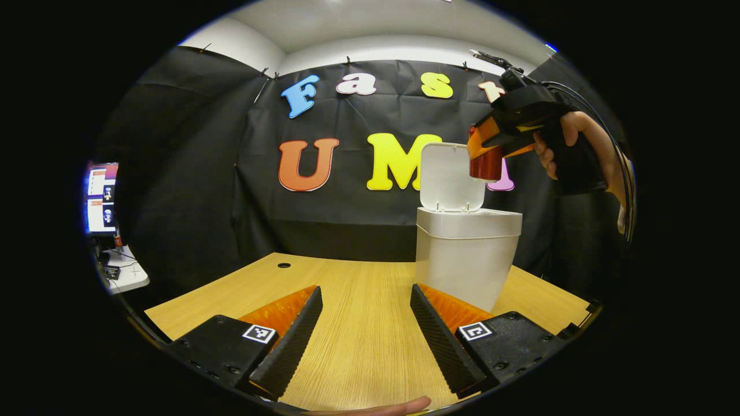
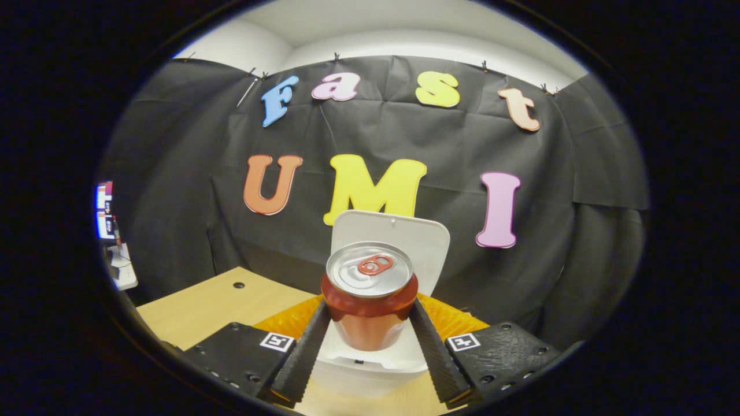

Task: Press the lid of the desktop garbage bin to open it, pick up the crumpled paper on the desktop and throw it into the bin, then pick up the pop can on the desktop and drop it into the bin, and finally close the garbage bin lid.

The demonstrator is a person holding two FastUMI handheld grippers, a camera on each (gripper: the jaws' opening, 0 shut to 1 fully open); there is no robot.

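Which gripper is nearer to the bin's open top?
Right. The right gripper holds the pop can just above the bin, by its raised lid. The left gripper sits low over the table, open, short of the bin.

The white bin (image 1: pixel 467 260) stands right of centre on the desk (image 1: pixel 358 312), lid (image 1: pixel 451 176) raised upright. The red can (image 2: pixel 370 300) hangs upright just above its opening, silver top showing.

black cloth wall (image 1: pixel 191 173) hanging behind wooden table (image 1: pixel 358 300); monitor (image 1: pixel 102 197) glowing at left; white ceiling (image 2: pixel 404 29) showing above.
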